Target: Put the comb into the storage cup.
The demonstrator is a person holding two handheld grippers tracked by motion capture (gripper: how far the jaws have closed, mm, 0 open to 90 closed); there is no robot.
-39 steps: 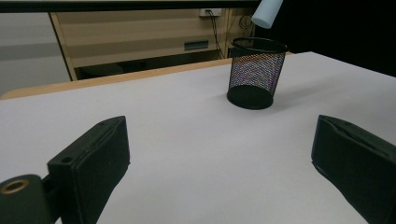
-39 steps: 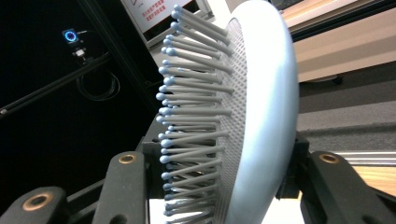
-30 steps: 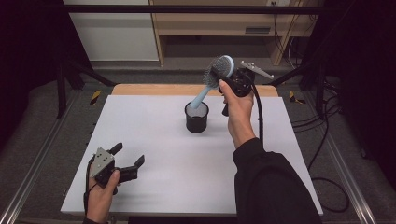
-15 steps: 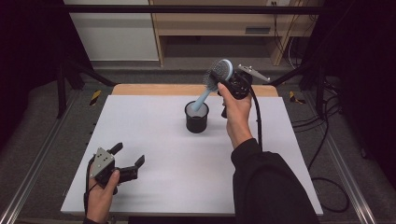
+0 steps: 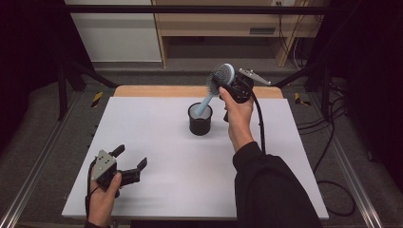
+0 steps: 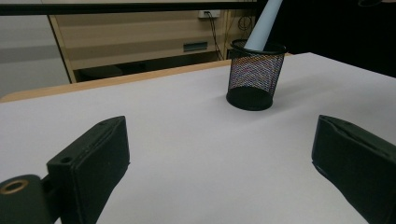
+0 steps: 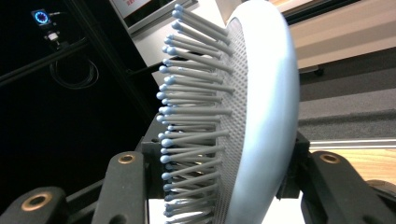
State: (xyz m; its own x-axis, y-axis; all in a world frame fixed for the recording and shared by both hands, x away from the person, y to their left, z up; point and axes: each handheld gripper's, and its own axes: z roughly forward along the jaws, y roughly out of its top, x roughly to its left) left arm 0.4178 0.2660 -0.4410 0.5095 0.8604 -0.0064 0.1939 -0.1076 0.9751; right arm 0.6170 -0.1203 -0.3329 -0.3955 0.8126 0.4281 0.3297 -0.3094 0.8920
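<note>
the pale blue hairbrush (image 5: 221,76) is clamped by its bristled head between the closed jaws of the right gripper (image 5: 228,84), its handle slanting down into the black mesh cup (image 5: 200,119) at the back of the white table (image 5: 180,171). the left gripper (image 5: 128,164) is held low near the front edge, jaws wide apart and holding nothing, well apart from the cup.

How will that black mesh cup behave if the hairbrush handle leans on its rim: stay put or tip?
The mesh cup looks light: thin open wire mesh, apparently nothing else inside, so it may slide or tip easily. The hairbrush enters at a slant, handle against the rim, held by the right tool; side pressure there would likely lever it over. Its solid round base may help somewhat.
</note>
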